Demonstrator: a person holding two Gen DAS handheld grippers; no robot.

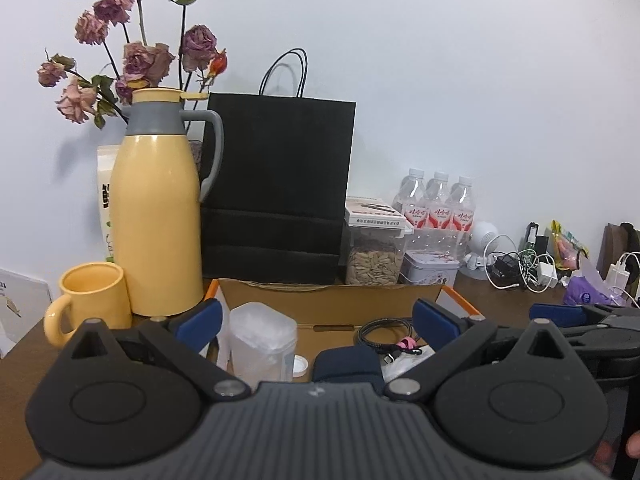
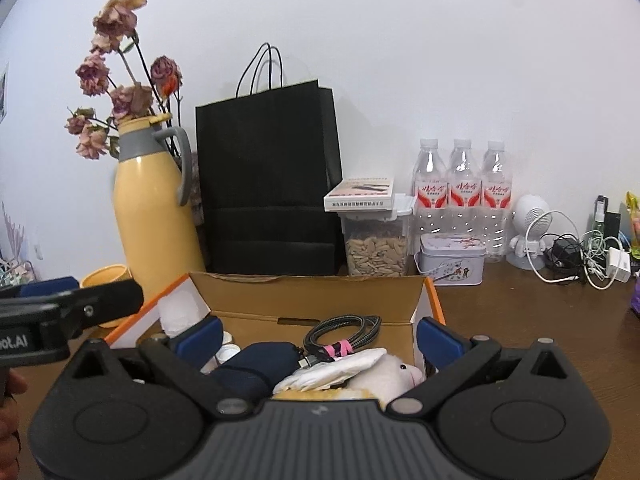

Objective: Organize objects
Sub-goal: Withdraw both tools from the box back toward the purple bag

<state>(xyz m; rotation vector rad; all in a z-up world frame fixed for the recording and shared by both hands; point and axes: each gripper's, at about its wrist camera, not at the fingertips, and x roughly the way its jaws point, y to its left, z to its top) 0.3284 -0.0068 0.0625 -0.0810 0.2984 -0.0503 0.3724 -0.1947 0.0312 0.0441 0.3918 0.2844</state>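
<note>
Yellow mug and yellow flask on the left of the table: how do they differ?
The flask is tall and narrow-necked; the mug is short and straight-sided. The flask has a grey collar and grey handle, while the mug's handle is yellow like its body. The flask is capped, with dried roses showing behind it; the mug is open at the top. Both stand upright beside the cardboard box and share the same pale yellow.

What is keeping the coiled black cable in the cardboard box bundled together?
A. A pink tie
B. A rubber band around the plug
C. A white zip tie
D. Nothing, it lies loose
A: in the right wrist view a pink tie wraps the coiled black cable inside the cardboard box.
</note>
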